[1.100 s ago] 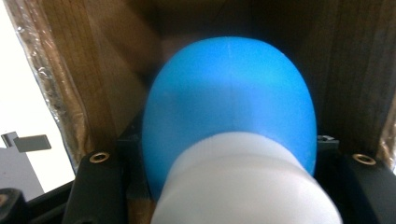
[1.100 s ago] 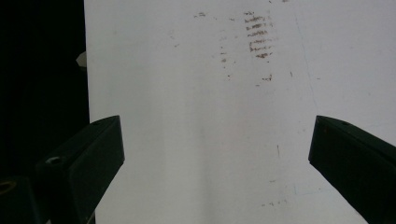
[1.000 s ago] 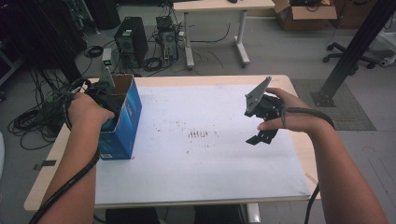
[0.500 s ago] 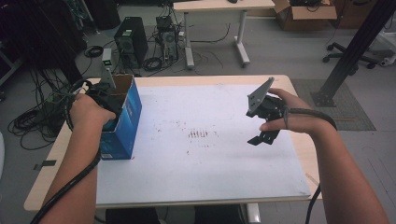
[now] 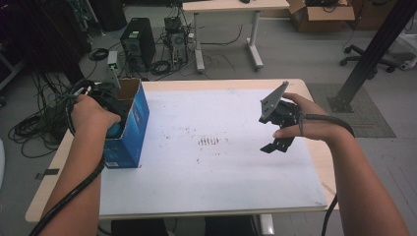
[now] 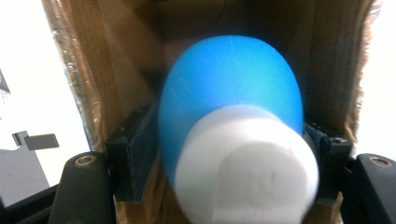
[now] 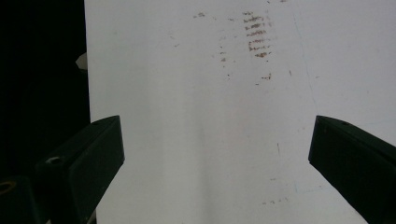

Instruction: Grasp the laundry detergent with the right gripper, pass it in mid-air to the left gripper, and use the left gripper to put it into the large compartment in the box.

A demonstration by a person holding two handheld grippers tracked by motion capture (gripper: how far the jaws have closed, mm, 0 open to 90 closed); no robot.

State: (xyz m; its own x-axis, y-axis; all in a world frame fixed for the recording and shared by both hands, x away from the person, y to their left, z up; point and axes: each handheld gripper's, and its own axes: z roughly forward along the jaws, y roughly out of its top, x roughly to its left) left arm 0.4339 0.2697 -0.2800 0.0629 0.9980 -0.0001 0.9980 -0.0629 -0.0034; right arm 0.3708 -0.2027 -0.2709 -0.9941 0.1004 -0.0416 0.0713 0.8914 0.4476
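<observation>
Nearest your left tool (image 6: 224, 186), the blue rounded object with a white cylindrical foam-like end (image 6: 229, 135) sits between the two black jaws, white end toward the camera and blue dome pointing deeper into the open blue cardboard box with its brown inside (image 6: 116, 65). The jaws have just been opening; they flank the object closely at lower left and lower right of the left gripper view, and whether the pads press on it you cannot tell from here. Judged from this, the object is already down inside the box and you are letting go of it; what is left is to free the tool and lift it out.

In the high view your left hand (image 5: 91, 112) reaches into the box (image 5: 129, 129) at the left edge of the white-topped counter (image 5: 206, 182), with a little of the blue object visible below your hand.

Farther right, your right tool (image 5: 273, 145) hangs above the bare counter, right of centre in the frame. Its jaws stand wide apart with nothing between them, over the white surface with faint brown marks (image 7: 256, 37).
</observation>
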